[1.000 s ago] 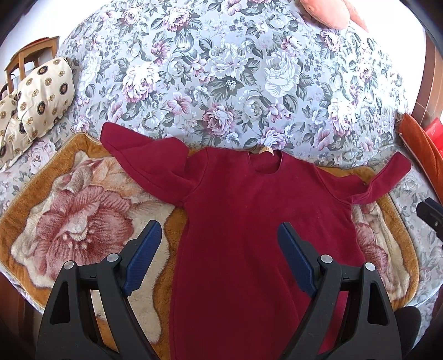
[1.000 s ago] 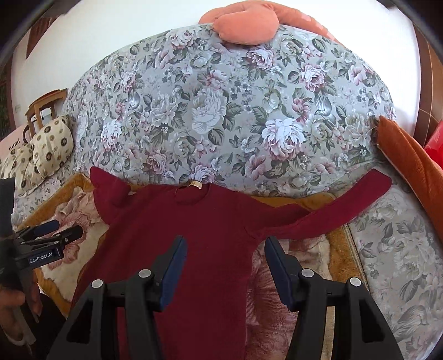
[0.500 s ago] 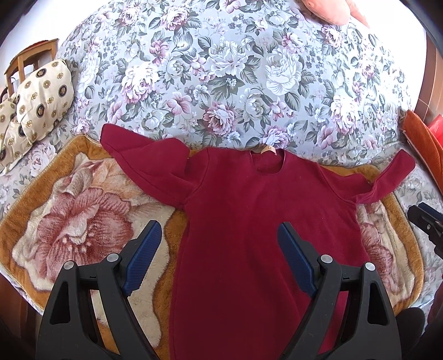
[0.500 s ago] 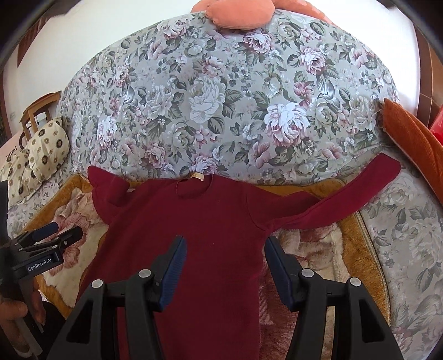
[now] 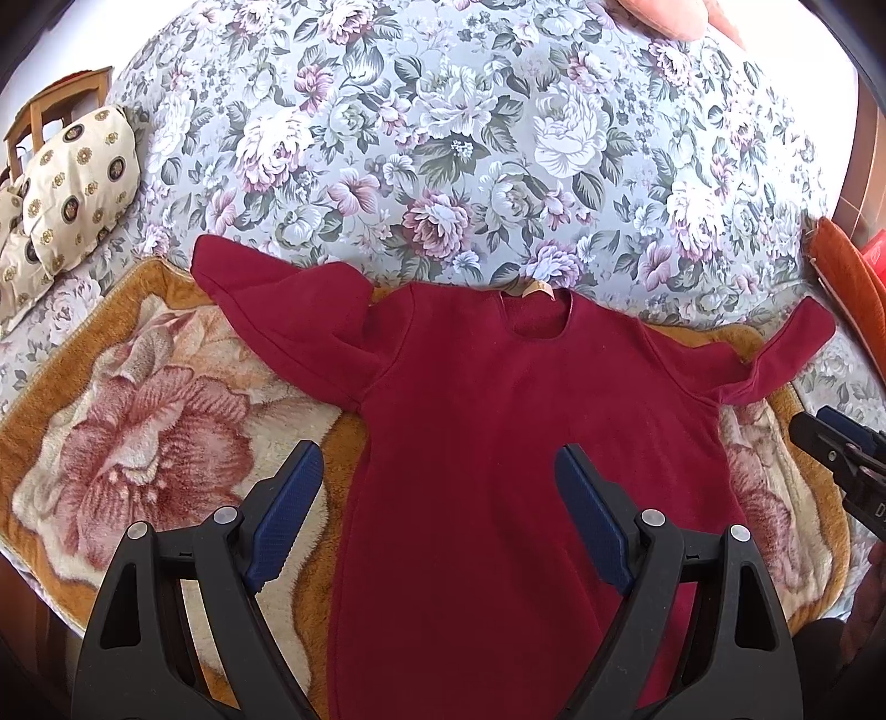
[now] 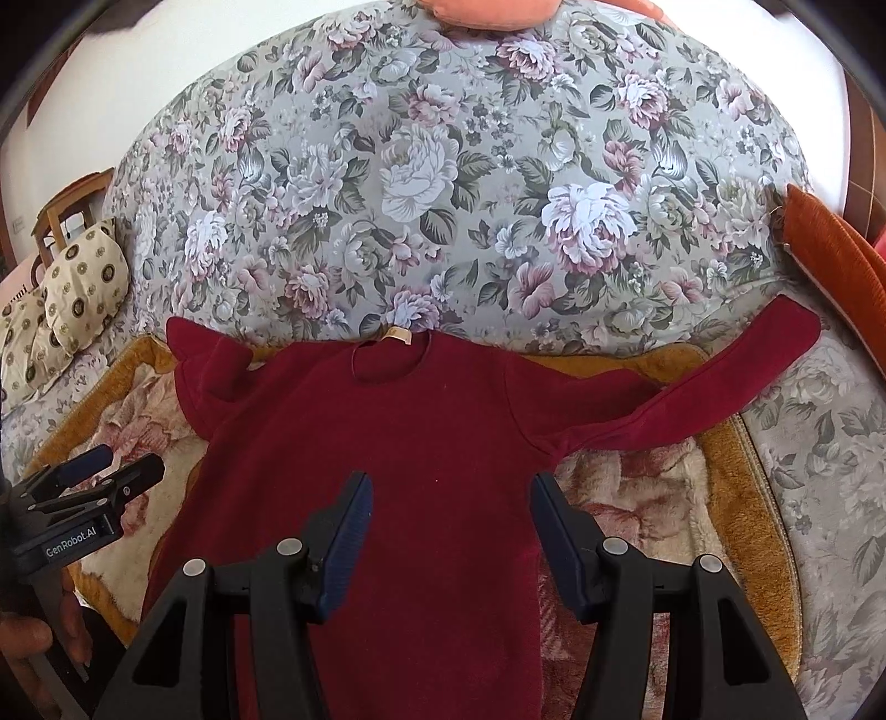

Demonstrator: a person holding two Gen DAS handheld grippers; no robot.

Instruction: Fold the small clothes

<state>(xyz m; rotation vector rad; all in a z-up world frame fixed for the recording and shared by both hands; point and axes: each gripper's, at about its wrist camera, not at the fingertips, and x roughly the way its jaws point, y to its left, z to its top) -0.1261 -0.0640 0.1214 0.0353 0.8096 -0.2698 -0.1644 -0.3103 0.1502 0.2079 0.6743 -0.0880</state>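
Observation:
A dark red long-sleeved top (image 5: 515, 421) (image 6: 387, 454) lies flat on a rose-patterned blanket (image 5: 144, 410) (image 6: 653, 498), neck away from me. Its left sleeve (image 5: 277, 310) is folded over itself near the shoulder. The right sleeve (image 6: 714, 382) stretches out straight to the right. My left gripper (image 5: 437, 476) hovers open above the top's left half, nothing between its blue pads. My right gripper (image 6: 448, 498) hangs open over the top's right side, also holding nothing. Each gripper shows at the edge of the other's view.
A grey floral bedspread (image 5: 470, 138) (image 6: 443, 183) covers the bed behind the blanket. Patterned cream cushions (image 5: 77, 183) and a wooden chair (image 5: 50, 111) stand at the left. An orange cushion (image 6: 830, 260) lies at the right, a peach pillow (image 6: 487, 11) at the far edge.
Both grippers have shifted slightly forward and lower over the top, still open. The right gripper has come further into the left wrist view. The garment has not moved.

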